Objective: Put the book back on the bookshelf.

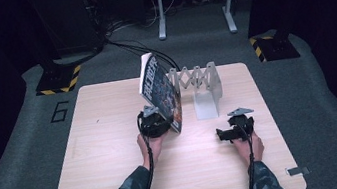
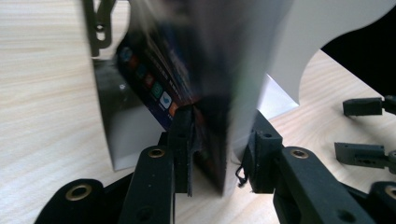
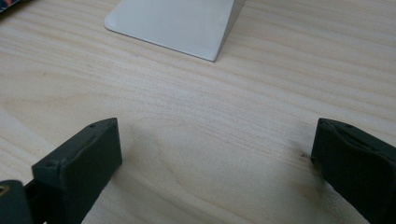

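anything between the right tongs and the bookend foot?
No. In the right gripper view, bare wooden table runs from the open right tongs to the bookend foot. The high view agrees.

Light is falling from above onto the pale bench [image 1: 114, 148], leaving the floor and room around it sinking into near black. The high view is looking soft and slightly grainy. In the left gripper view the book [image 2: 205, 93] is blurring heavily, being too close to focus, while the wood grain is staying fairly sharp. The right gripper view is showing soft shadows under its jaws.
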### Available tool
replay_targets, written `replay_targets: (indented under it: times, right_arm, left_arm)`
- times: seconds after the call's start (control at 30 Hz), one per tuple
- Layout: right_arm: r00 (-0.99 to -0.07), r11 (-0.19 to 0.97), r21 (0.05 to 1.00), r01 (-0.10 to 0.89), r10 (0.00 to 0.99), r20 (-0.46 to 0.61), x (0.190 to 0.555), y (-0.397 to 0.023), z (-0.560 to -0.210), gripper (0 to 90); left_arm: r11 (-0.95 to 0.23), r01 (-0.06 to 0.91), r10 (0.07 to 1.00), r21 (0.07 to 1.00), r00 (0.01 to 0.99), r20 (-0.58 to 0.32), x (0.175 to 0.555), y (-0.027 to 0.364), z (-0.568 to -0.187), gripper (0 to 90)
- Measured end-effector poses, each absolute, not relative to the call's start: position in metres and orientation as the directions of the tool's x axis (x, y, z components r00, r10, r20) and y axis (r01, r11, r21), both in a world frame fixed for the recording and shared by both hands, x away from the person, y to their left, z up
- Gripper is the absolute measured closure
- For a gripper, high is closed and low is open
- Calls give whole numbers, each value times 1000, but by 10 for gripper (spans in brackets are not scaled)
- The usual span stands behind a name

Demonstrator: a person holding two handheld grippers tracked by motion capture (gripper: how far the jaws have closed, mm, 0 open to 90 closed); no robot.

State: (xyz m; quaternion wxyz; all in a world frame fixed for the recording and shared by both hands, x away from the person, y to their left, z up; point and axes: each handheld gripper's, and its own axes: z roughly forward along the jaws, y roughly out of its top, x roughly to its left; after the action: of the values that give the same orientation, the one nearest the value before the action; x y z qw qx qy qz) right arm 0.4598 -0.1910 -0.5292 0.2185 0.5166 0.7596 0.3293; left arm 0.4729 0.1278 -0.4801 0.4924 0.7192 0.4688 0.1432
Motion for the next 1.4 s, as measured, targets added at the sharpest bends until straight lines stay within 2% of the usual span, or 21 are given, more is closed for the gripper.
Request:
replay_targets:
  times: [0.17, 0.67, 0.77, 0.8, 1.0, 1.2, 1.4]
  right_arm:
    - [-369, 247, 725, 643, 930, 11, 460, -191, -529, 13]
    - [-369, 246, 724, 644, 930, 13, 460, -191, -529, 14]
    - [-369, 245, 724, 644, 929, 13, 460, -191, -529, 14]
    - [-369, 246, 724, 644, 929, 13, 460, -191, -529, 14]
    - [-366, 246, 725, 644, 931, 10, 460, -191, -529, 14]
    - [-367, 245, 724, 644, 930, 12, 460, -191, -529, 14]
    - [-367, 246, 724, 645, 930, 10, 460, -191, -529, 14]
  left_arm:
    - [-102, 526, 808, 844, 539, -239, 470, 125, -480, 662]
    - [-68, 537, 801, 841, 531, -274, 463, 119, -482, 606]
    - [-81, 530, 802, 844, 537, -260, 464, 120, -481, 535]
    - [-48, 543, 803, 839, 520, -291, 462, 118, -480, 497]
    - [-98, 508, 811, 856, 539, -228, 453, 134, -465, 251]
    - [-138, 484, 821, 864, 544, -173, 441, 152, -453, 154]
    - [-189, 473, 841, 861, 531, -107, 432, 173, -448, 110]
